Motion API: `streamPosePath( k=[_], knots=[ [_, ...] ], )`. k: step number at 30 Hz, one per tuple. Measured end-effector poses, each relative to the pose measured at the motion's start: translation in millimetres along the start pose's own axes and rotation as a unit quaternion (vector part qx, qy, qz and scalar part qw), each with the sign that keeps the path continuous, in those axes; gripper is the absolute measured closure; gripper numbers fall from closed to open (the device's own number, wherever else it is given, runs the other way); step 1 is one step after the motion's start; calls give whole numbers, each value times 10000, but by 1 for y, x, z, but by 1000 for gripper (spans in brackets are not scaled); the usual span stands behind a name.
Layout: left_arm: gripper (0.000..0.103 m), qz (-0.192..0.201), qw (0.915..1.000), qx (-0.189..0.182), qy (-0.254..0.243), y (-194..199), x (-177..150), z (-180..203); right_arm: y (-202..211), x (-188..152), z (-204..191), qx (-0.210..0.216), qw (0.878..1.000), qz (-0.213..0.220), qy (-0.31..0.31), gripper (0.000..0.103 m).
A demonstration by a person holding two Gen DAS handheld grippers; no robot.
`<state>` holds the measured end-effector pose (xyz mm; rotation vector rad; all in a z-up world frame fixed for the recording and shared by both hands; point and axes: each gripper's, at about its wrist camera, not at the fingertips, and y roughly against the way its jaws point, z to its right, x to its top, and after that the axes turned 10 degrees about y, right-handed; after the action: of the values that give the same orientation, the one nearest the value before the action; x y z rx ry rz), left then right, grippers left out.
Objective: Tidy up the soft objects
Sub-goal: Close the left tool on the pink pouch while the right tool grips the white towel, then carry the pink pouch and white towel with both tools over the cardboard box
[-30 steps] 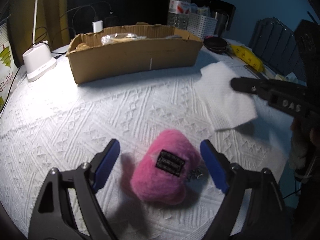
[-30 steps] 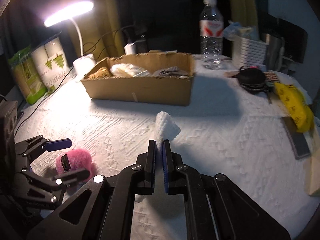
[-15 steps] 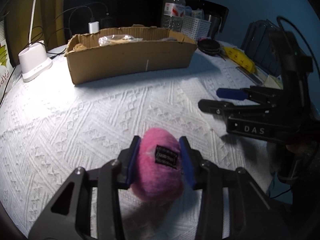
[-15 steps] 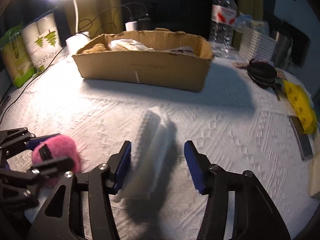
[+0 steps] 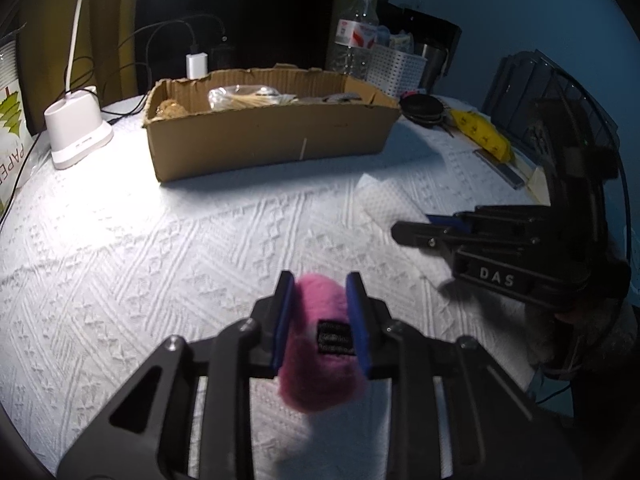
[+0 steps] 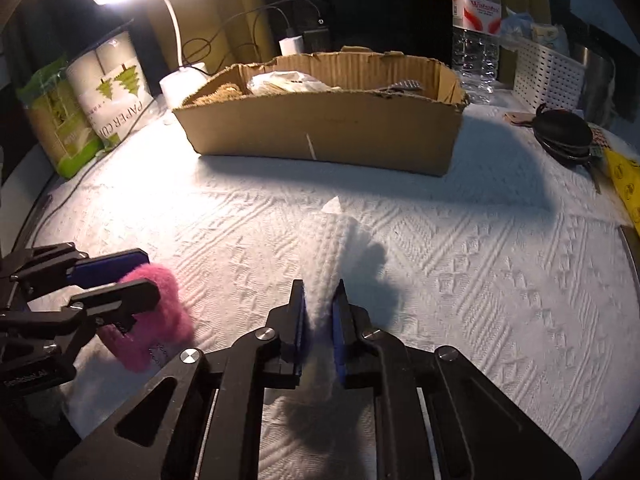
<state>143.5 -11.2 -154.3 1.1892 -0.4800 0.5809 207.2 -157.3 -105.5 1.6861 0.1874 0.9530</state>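
Left gripper (image 5: pixel 320 320): clenched on pink felt toy (image 5: pixel 322 364).
Right gripper (image 6: pixel 319 322): pinching white cloth (image 6: pixel 340 252).
Next: lift clear, carry over cardboard box (image 6: pixel 328 136) near wall, release inside.

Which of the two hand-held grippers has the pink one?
The left hand-held gripper: its blue pads squeeze the pink plush toy with the black label. The right hand-held gripper pinches the white folded cloth instead.

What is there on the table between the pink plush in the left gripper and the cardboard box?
Nothing stands there: in the left wrist view, only bare white textured tablecloth lies between the pink plush, held by the left gripper, and the cardboard box.
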Motion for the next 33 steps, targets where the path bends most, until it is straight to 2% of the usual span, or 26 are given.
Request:
streamPosePath(
  k=[5, 7, 8, 11, 12, 13, 16, 23, 33],
  knots=[
    [66, -339, 9994, 32, -29, -10, -3, -1, 6, 3, 3, 77, 9999, 98, 4, 91],
    [41, -371, 9992, 99, -69, -13, -5, -1, 11, 4, 5, 60, 9998, 175, 31, 91],
    [40, -465, 9988, 121, -27, -18, -7, -2, 14, 5, 6, 70, 9997, 223, 12, 91],
    [41, -384, 9990, 177, -165, -19, -13, 1, 24, 8, 10, 71, 9993, 357, -17, 91],
    [44, -387, 9990, 182, -162, -19, -13, 0, 26, 10, 11, 62, 9992, 391, -14, 91],
    [61, -373, 9991, 175, -140, -18, -13, -1, 30, 11, 11, 56, 9991, 430, -7, 91],
    [63, -330, 9994, 131, 24, -15, -11, -5, 40, 14, 13, 23, 9985, 542, 13, 91],
    [63, -27, 9999, 88, 58, 5, 5, 3, 57, 25, 22, -7, 9971, 759, 46, 91],
    [63, 703, 9975, -50, 50, 30, 61, 20, 71, 49, 48, -83, 9940, 1091, 62, 91]
  ],
)
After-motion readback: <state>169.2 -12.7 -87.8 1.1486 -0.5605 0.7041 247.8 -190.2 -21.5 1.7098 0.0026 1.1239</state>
